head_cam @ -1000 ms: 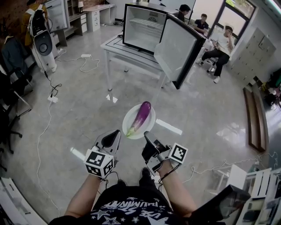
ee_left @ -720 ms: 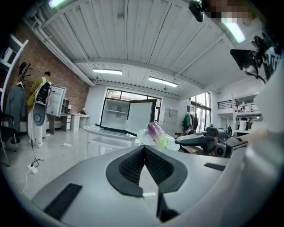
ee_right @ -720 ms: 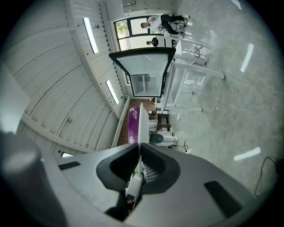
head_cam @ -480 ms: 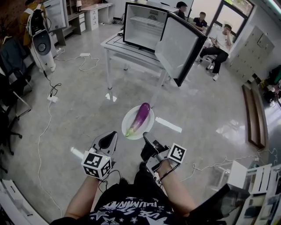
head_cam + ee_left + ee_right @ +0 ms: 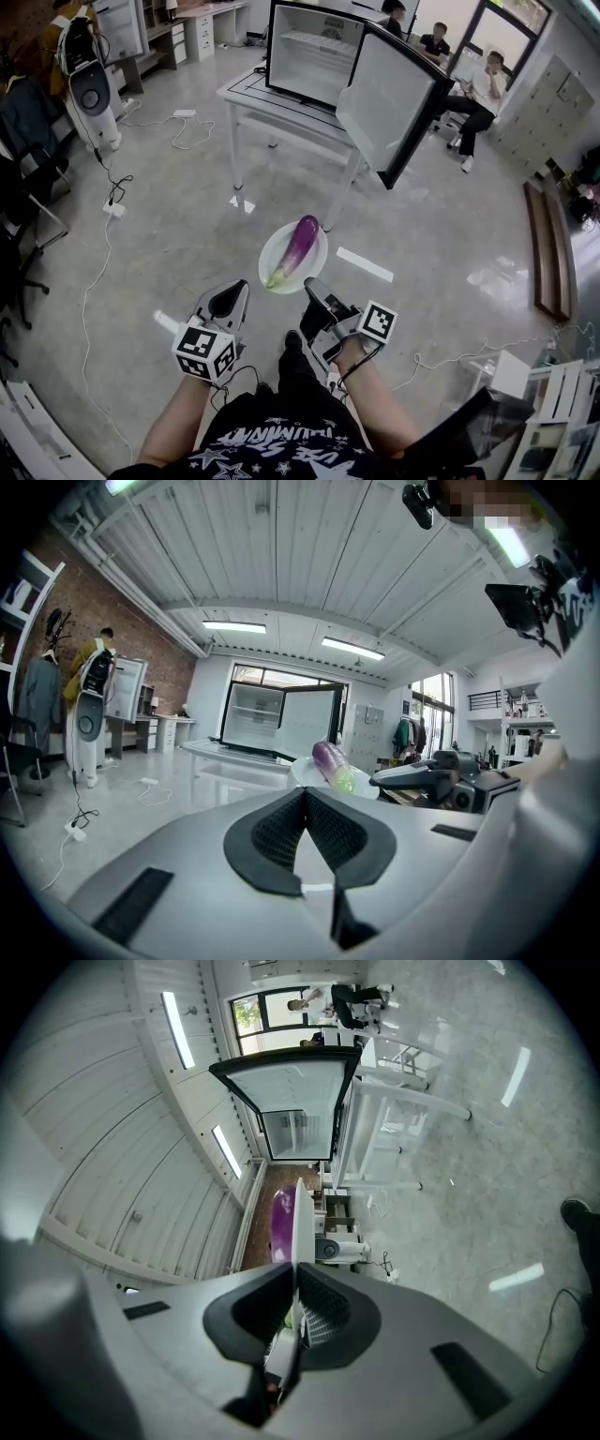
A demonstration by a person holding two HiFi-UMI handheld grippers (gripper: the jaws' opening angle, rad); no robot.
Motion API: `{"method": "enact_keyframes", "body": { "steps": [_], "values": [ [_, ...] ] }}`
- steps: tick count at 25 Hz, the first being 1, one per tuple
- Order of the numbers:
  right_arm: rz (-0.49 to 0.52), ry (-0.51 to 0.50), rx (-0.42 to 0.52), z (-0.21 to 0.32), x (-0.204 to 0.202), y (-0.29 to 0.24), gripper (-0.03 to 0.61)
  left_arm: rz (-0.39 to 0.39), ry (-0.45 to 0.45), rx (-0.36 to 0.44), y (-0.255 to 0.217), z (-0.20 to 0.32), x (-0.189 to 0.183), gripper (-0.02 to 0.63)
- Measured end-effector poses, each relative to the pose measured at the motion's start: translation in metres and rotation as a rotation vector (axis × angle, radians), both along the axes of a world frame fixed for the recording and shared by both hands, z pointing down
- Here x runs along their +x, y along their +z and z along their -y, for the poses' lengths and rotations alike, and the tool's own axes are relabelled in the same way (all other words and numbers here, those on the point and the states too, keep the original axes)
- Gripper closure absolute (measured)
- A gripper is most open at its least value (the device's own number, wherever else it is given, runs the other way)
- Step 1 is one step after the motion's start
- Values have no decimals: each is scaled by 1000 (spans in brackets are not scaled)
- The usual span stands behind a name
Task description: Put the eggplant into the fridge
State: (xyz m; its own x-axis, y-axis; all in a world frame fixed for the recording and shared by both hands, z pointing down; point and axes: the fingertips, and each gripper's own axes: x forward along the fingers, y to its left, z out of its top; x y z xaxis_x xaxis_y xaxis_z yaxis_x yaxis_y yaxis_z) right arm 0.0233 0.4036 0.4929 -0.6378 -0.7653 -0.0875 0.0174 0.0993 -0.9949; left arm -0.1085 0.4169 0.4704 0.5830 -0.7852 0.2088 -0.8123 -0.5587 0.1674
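Observation:
A purple eggplant (image 5: pixel 298 246) with a green stem end lies on a white plate (image 5: pixel 316 254) held out above the floor. My right gripper (image 5: pixel 312 289) is shut on the plate's near rim; in the right gripper view the plate (image 5: pixel 296 1227) runs edge-on out of the jaws with the eggplant (image 5: pixel 279 1222) beside it. My left gripper (image 5: pixel 230 298) hangs left of the plate, shut and holding nothing. The left gripper view shows the eggplant (image 5: pixel 330 761) beyond its closed tips. Ahead, the fridge (image 5: pixel 314 52) stands on a white table (image 5: pixel 272 103) with its door (image 5: pixel 389 94) swung open.
Cables (image 5: pixel 103 202) trail over the floor at left, near a white appliance (image 5: pixel 89 94). White tape marks (image 5: pixel 364 264) lie on the floor. Seated people (image 5: pixel 478 89) are at the back right. A long wooden bench (image 5: pixel 548 253) runs along the right.
The table and open fridge have come nearer as the plate with the eggplant is carried forward. Both grippers keep their grip states and places beside each other.

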Motion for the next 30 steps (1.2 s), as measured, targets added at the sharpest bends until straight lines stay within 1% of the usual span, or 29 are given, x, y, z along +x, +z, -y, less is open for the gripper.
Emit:
{"method": "enact_keyframes", "body": {
  "steps": [9,17,30],
  "values": [
    [3,-30,0,71,11,1,558,-11,-34,8,-3,73,13,604],
    [6,-44,-6,134,26,2,558,-1,-49,8,-6,135,27,604],
    [21,-112,-23,207,40,10,558,19,-116,-5,-2,200,44,604]
  ]
}}
